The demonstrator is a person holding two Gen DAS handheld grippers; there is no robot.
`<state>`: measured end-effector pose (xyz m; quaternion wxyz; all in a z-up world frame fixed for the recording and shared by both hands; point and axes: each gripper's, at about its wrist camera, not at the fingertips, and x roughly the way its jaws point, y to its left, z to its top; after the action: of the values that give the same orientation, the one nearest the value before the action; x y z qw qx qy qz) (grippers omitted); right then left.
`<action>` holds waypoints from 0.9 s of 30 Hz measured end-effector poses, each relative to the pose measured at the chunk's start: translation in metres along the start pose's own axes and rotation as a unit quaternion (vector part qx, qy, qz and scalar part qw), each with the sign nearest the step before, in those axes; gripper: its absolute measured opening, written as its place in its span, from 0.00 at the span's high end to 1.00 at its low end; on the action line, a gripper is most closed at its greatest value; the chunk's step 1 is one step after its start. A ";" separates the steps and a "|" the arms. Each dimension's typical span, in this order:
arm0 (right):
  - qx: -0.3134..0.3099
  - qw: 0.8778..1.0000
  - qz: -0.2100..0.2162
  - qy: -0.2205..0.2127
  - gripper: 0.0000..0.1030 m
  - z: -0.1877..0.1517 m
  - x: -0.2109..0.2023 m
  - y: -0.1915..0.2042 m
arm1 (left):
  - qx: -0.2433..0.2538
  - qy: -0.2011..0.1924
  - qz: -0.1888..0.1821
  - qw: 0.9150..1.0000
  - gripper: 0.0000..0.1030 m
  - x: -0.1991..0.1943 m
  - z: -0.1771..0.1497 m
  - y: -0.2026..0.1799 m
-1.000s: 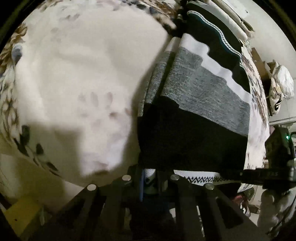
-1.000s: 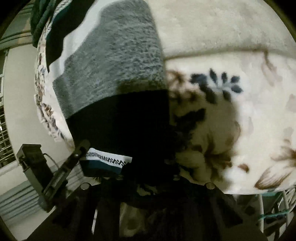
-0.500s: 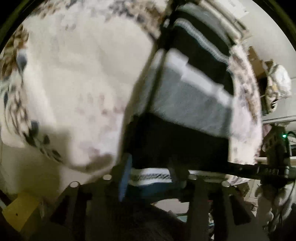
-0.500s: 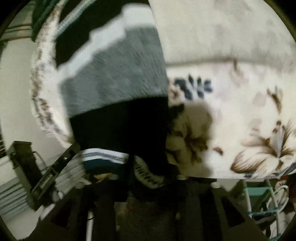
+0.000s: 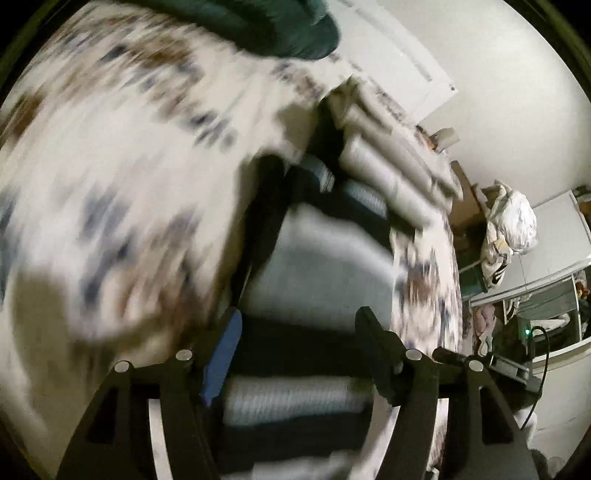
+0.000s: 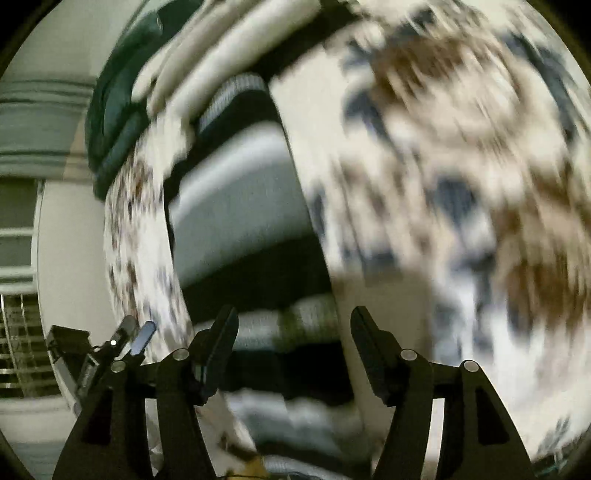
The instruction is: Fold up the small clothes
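Centrally, item one: a striped knit garment (image 5: pixel 325 266), banded black, grey and white, lying flat on a floral blanket (image 5: pixel 122 177). Its long axis runs away from both cameras, from the near hem between the fingers toward the far end by the folded linens; the bands cross it sideways. A patterned white trim band (image 5: pixel 291 398) marks the near hem (detail lost to motion blur). In the right wrist view the same garment (image 6: pixel 240 218) runs up the left-centre of the frame, blanket (image 6: pixel 461 184) to its right.

Left gripper (image 5: pixel 299 328): fingers spread wide, nothing pinched; the garment's near hem lies beneath the gap. One finger (image 5: pixel 221 354) carries a blue pad.

Right gripper (image 6: pixel 293 325): likewise spread apart and holding nothing, hem under the gap. The left gripper (image 6: pixel 129 343) shows at lower left of the right wrist view.

Surface: cream blanket with brown and blue flower print, covering a bed.

Beyond the garment: a stack of folded pale linens (image 5: pixel 391 173), and a dark green cushion (image 5: pixel 266 26) at the far edge.

Room: white wall (image 5: pixel 498 92), a crumpled white bundle (image 5: pixel 509 229), shelving (image 5: pixel 546 310) at right; a window with blinds (image 6: pixel 18 240).
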<state>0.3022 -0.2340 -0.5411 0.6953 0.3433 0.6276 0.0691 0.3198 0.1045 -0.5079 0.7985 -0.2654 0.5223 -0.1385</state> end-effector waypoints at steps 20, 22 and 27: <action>0.004 0.996 -0.049 -0.074 0.95 0.222 0.100 0.051 | 0.060 0.016 0.047 0.997 1.00 0.130 0.150 0.041; 0.013 0.996 -0.056 -0.069 0.95 0.221 0.101 0.043 | 0.032 0.033 0.015 0.999 0.99 0.133 0.155 0.051; 0.022 0.999 -0.030 -0.037 0.58 0.223 0.100 0.044 | 0.040 0.046 -0.028 0.998 0.36 0.128 0.155 0.040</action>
<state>0.5425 -0.2356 -0.6044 0.7124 0.3419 0.6125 0.0216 0.5113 0.1167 -0.5788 0.7795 -0.2415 0.5447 -0.1933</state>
